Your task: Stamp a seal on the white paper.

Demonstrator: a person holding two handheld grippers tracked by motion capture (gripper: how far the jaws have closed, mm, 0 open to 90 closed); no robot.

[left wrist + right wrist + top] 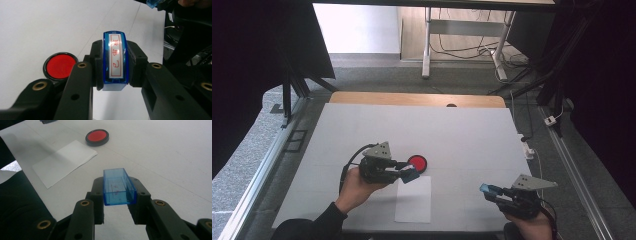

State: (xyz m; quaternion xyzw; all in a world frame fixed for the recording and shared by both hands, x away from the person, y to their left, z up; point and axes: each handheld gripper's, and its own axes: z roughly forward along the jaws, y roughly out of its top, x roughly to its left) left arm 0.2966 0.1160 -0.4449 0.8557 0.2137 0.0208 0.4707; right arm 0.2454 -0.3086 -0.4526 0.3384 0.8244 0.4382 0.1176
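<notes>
I am holding a blue stamp [115, 58] clamped in my left gripper [408, 172], and my right gripper [488, 190] is clamping the stamp's clear blue cap [118, 187]. So, as I judge it, the uncapping is done: stamp and cap are well apart, one in each hand. What I am reading as left is inking on the red ink pad [417, 163], pressing the stamp onto the white sheet of paper [414, 199], and probably recapping.

In the high view the stamp is hanging just beside the ink pad, at its near left edge, above the far end of the paper; I cannot tell whether its printing face is touching anything. The cap is sitting off to the right, over the bare white surface [462, 135], well clear of the paper.

The stamp is looking like a narrow rectangular block with a translucent blue shell, a white label framed in red with red characters along its top, and a pale lower body. The cap is an open, hollow blue box, with faint reddish marks inside.
</notes>
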